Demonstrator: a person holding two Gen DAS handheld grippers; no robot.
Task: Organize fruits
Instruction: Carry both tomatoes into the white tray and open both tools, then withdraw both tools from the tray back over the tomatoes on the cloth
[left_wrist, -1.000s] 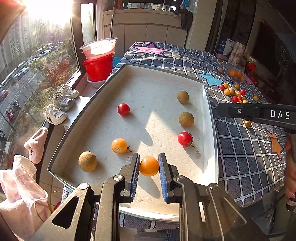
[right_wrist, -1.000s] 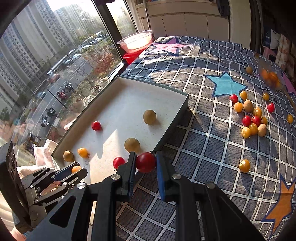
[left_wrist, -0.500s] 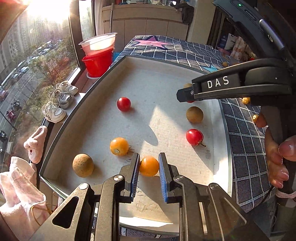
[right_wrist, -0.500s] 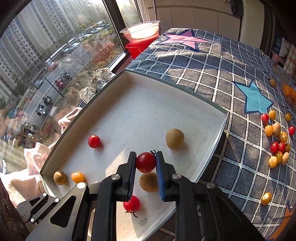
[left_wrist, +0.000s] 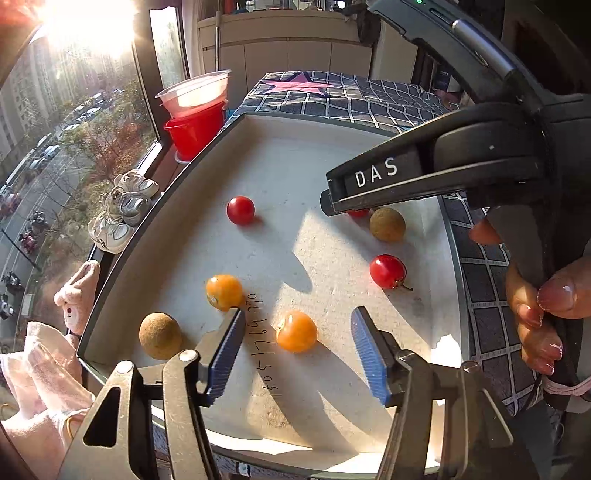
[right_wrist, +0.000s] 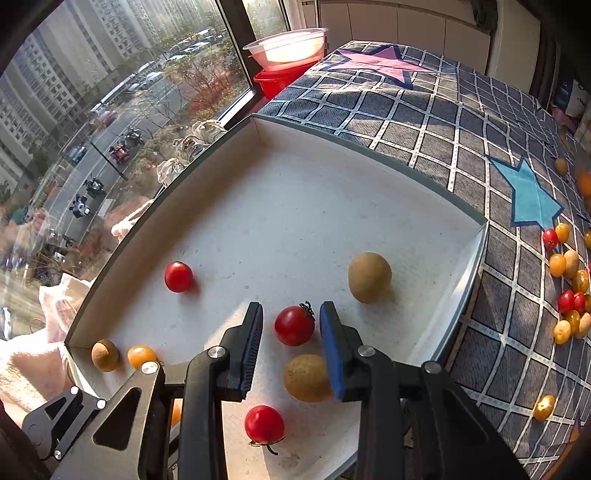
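Both grippers part over the tray, each letting a small fruit go.

The step in hand looks like release: the wide, shallow tray (right_wrist: 458, 210), matte white inside with a grey-green rim, lies on the checked, star-patched tabletop (right_wrist: 436, 122) by the window. The left gripper (left_wrist: 295, 352) stands wide, its ribbed blue pads clear of the smooth orange tomato (left_wrist: 296, 335) resting on the tray floor between them. The right gripper (right_wrist: 291, 345) is narrower but also parted, and the glossy red tomato (right_wrist: 294, 325) sits between its pads, apparently free. Rough, dull brown round fruits (right_wrist: 369, 276) lie nearby. The next move probably calls for lifting straight away without nudging these rollers, then reaching for the loose cluster of fruit (right_wrist: 570, 291) on the cloth.
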